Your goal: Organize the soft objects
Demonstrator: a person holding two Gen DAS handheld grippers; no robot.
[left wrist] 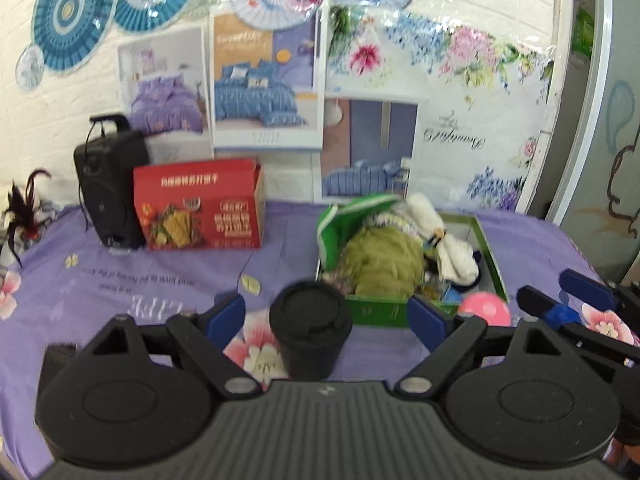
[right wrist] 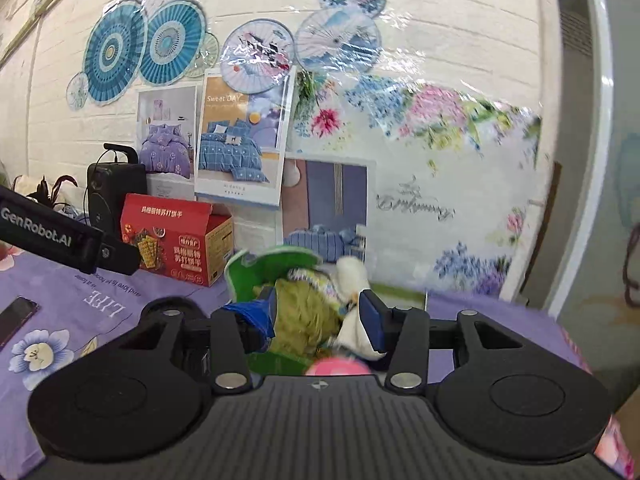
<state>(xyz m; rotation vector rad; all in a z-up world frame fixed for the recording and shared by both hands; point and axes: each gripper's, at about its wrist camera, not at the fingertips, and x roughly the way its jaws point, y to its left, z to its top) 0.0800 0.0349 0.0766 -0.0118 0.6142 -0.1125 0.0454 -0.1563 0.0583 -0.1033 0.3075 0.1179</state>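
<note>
The soft toys (left wrist: pixel 400 248) sit heaped in the green box (left wrist: pixel 380 310) on the tabletop (left wrist: pixel 120 280), which keeps them contained. The left gripper (left wrist: pixel 326 318) stands wide open and empty, straddling a black cup (left wrist: pixel 310 328) without contact. The right gripper (right wrist: pixel 320 314) is partly open, holding nothing, aimed at the box.

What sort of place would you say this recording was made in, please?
Probably a bedding shop or showroom corner: printed posters of made-up beds on the white brick wall, and a purple floral bedsheet covering the work surface.

The left tool (left wrist: pixel 326 320) points forward and somewhat downward, its blue-padded fingers (left wrist: pixel 226 316) spread wide with nothing gripped. The right tool (right wrist: pixel 320 318) points nearly level, its fingers (right wrist: pixel 372 320) partly parted and pressing on nothing. In the left view it shows at the right edge.
</note>
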